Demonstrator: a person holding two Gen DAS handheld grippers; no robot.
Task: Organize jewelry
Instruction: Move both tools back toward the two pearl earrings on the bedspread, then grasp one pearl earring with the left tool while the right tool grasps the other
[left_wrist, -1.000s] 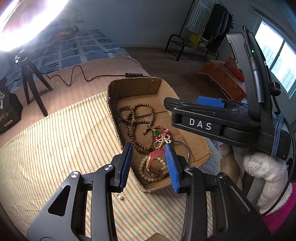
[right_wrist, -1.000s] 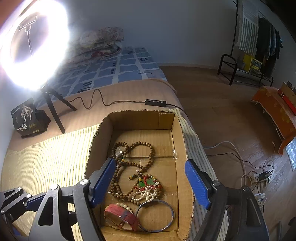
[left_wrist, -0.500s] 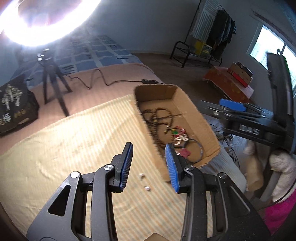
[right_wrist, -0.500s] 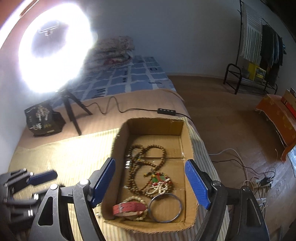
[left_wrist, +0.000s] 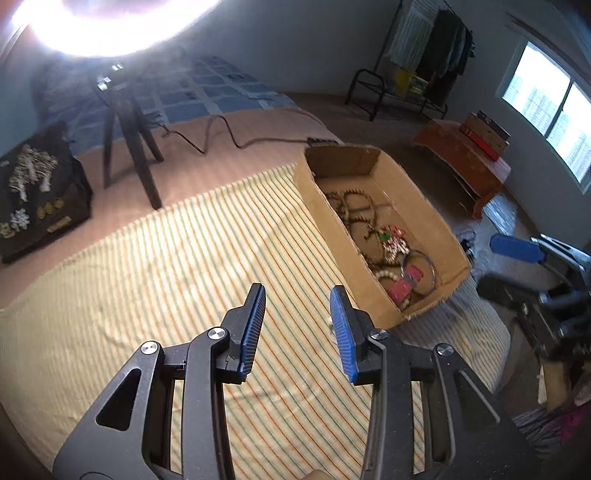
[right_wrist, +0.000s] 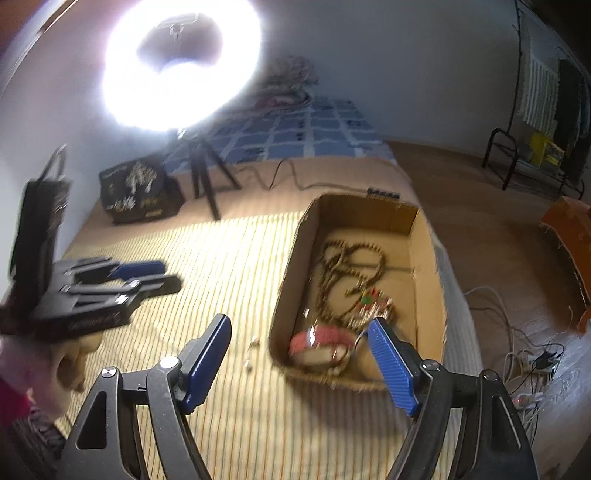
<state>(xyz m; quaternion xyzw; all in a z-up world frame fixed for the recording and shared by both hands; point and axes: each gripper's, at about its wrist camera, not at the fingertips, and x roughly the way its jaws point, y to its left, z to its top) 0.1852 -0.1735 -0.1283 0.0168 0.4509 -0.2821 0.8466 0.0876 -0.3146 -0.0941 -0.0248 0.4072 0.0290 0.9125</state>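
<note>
beside the cardboard box (left_wrist: 384, 295), left tongs (left_wrist: 297, 328) hang empty.

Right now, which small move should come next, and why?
Probably lower the left gripper toward the small loose pieces on the striped cloth beside the cardboard box; its open jaws hold nothing, and the other jewelry already lies in the box.

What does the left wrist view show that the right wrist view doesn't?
Only the left wrist view shows the window and the left gripper head-on, its jaws empty over the striped cloth. Only the right wrist view shows the whole ring light, the floor cables and the right gripper head-on, jaws wide apart. Both show the cardboard box holding the brown bead necklace and red bracelet, plus the tripod.
</note>
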